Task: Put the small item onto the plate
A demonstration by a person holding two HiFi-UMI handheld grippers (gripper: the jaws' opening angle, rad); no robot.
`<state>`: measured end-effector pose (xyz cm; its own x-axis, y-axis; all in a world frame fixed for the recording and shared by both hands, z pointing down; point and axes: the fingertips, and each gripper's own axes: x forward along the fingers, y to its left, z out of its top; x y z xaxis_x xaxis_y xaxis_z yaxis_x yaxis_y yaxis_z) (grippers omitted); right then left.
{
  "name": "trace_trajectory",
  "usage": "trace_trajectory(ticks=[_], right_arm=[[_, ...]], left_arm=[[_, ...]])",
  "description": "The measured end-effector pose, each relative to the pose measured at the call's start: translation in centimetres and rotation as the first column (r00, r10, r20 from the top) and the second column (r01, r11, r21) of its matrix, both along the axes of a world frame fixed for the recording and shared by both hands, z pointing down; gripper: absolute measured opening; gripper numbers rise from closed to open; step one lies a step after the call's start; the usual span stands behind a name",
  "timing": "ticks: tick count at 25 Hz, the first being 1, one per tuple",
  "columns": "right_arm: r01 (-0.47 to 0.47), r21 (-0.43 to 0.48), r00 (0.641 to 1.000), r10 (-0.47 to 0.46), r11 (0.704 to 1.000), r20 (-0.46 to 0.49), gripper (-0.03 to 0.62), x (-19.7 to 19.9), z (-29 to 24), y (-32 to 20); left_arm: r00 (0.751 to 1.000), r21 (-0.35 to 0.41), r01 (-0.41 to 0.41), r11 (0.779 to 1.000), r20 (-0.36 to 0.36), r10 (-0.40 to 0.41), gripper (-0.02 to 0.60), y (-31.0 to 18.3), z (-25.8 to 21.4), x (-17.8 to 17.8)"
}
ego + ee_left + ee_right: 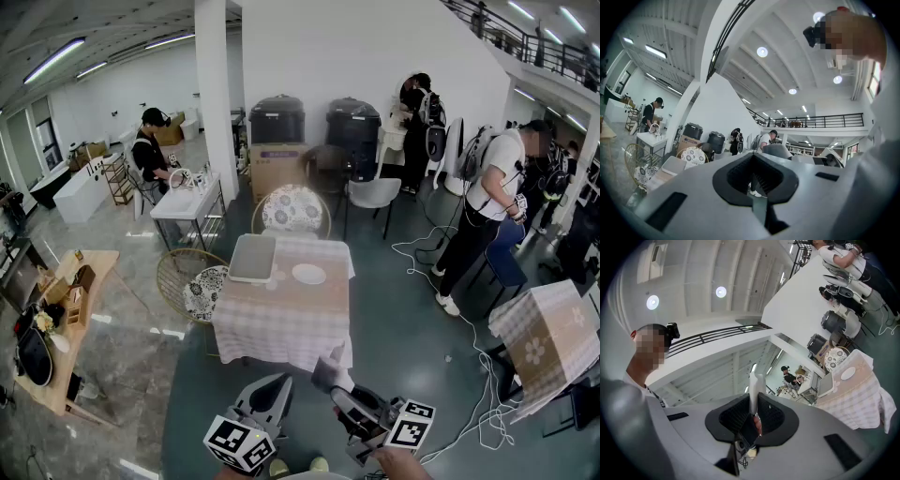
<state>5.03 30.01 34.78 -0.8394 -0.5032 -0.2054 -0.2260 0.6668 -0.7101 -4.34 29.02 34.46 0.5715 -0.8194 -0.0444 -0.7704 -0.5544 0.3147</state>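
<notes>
Your right gripper (753, 417) pinches a thin white item (753, 389), your left gripper (754, 182) is closed empty, and the plate (308, 274) lies toward the surface's (281, 323) far edge.

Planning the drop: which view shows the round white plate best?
Head view: the round white plate sits fully visible on the checked tablecloth. Right gripper view shows it small, sideways; left gripper view misses it.
</notes>
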Motion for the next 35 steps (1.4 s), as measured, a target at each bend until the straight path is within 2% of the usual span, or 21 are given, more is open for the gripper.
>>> trace_trajectory(ticks=[10, 18, 22, 35], right_arm=[[-0.007, 0.01, 1.0, 0.007, 1.0, -0.006, 0.061, 0.5, -0.1, 0.1], [-0.012, -0.013, 1.0, 0.012, 1.0, 0.023, 0.061, 1.5, -0.1, -0.5], [-0.006, -0.015, 1.0, 0.006, 1.0, 0.027, 0.061, 2.0, 0.0, -1.0], [0.004, -0.037, 1.0, -0.003, 0.999, 0.017, 0.061, 4.4, 1.2, -3.7]], left_arm=[[0.999, 0.001, -0.022, 1.0, 0.025, 0.022, 0.005, 0.2, 0.1, 1.0], [0.998, 0.013, -0.024, 1.0, 0.061, 0.023, 0.005, -0.6, 0.2, 1.7], [0.996, 0.023, -0.013, 1.0, 0.084, 0.011, 0.005, -1.6, 0.1, 2.0], [0.995, 0.012, 0.042, 0.999, 0.091, -0.043, 0.005, -4.8, 0.3, 5.2]])
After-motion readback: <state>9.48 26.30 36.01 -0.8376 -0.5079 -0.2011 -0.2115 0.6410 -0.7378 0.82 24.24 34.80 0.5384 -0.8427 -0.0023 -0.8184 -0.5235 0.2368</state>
